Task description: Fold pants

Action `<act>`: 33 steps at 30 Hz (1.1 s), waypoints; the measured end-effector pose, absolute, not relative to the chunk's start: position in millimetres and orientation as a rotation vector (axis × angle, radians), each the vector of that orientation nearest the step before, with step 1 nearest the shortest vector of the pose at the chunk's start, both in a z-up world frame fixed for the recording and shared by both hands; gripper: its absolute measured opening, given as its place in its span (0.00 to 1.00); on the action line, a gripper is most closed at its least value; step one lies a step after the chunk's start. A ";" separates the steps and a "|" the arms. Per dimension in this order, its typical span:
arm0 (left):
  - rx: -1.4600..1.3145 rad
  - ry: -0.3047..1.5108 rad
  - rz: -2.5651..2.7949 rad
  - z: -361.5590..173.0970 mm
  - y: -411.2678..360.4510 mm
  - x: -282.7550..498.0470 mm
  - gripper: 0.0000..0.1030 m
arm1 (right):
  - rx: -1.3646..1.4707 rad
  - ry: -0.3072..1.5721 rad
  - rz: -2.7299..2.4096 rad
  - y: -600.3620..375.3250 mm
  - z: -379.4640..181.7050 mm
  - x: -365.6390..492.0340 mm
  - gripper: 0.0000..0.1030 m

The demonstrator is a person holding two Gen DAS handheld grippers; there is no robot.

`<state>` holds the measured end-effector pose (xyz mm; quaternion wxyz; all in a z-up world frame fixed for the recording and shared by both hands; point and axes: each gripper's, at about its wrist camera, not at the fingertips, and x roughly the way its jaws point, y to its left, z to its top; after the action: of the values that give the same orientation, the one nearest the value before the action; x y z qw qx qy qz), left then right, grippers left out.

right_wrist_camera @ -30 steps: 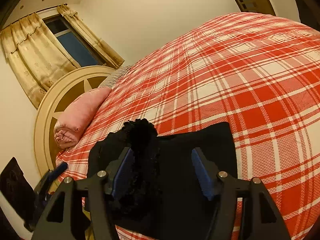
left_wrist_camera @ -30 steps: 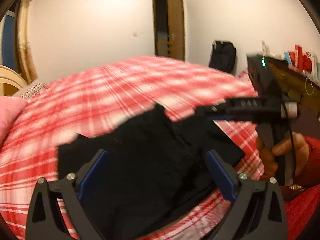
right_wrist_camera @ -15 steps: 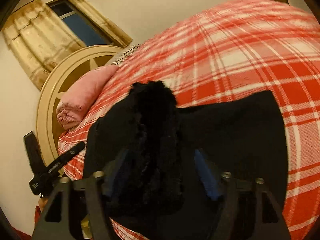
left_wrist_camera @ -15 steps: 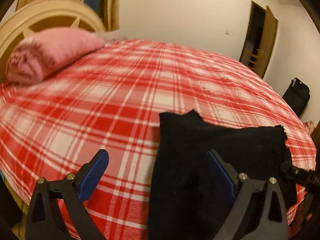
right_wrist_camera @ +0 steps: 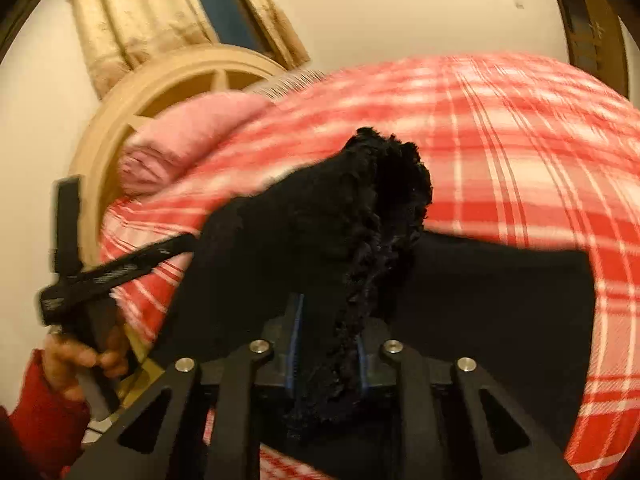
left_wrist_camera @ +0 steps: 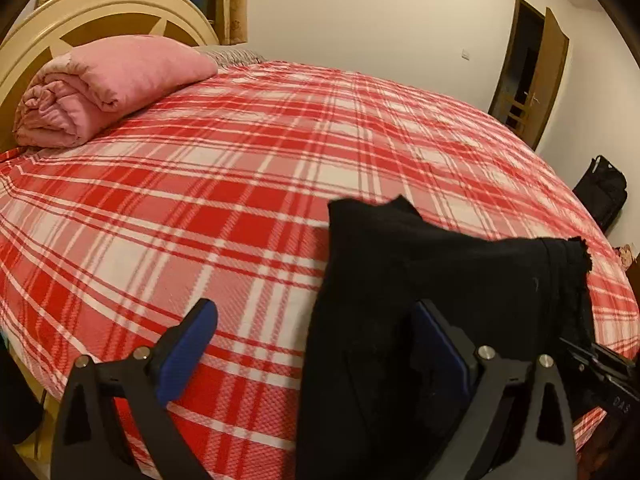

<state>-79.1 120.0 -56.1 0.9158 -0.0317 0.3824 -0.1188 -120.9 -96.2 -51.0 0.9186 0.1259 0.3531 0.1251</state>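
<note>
The right claw (right_wrist_camera: 326, 350) is clenching a frayed edge of the black pants (left_wrist_camera: 420, 280), which are lying on the bed (left_wrist_camera: 200, 200); the left claw (left_wrist_camera: 316, 344) is hanging released, straddling the pants' left edge.

Possibly "DAS" on the right gripper (left_wrist_camera: 616, 396).

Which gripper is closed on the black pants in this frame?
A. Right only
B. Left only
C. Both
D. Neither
A. The right gripper is shut on a bunched, frayed edge of the black pants, while the left gripper stands open over the plaid bedspread, with nothing between its pads.
</note>
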 end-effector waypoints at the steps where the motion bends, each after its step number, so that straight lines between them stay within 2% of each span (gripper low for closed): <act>1: -0.071 0.781 -0.242 -51.7 122.1 -78.4 0.97 | 0.257 0.700 0.265 -97.2 -40.9 -124.1 0.18; 4: -0.085 0.738 -0.231 -34.1 127.6 -78.3 0.97 | 0.249 0.625 0.243 -109.4 -11.8 -146.4 0.17; 7: -0.083 0.698 -0.236 -20.1 127.1 -80.0 0.97 | 0.284 0.610 0.183 -137.7 -7.0 -170.4 0.17; 13: -0.046 0.697 -0.291 -20.8 99.3 -80.4 0.97 | 0.351 0.790 0.022 -173.0 -79.3 -182.3 0.17; 16: 0.003 0.728 -0.312 -31.1 75.2 -80.1 0.97 | 0.424 0.797 0.008 -189.3 -97.3 -186.5 0.18; 21: 0.121 0.737 -0.298 -47.6 44.8 -85.5 0.97 | 0.375 0.817 0.013 -188.8 -93.4 -186.4 0.20; 26: 0.147 0.812 -0.271 -73.5 38.1 -75.1 0.98 | 0.487 0.811 0.040 -203.7 -77.6 -201.8 0.35; 31: 0.131 0.803 -0.279 -56.0 45.5 -69.7 0.97 | 0.354 0.661 -0.031 -209.2 -34.3 -206.6 0.35; 33: 0.135 0.767 -0.284 -43.0 44.6 -66.5 0.97 | 0.327 0.658 -0.020 -206.1 -28.6 -191.3 0.35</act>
<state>-66.5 44.6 -43.0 0.9153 0.0657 0.3728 -0.1379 -191.3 -206.1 -28.6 0.9333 0.1599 0.3214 -0.0099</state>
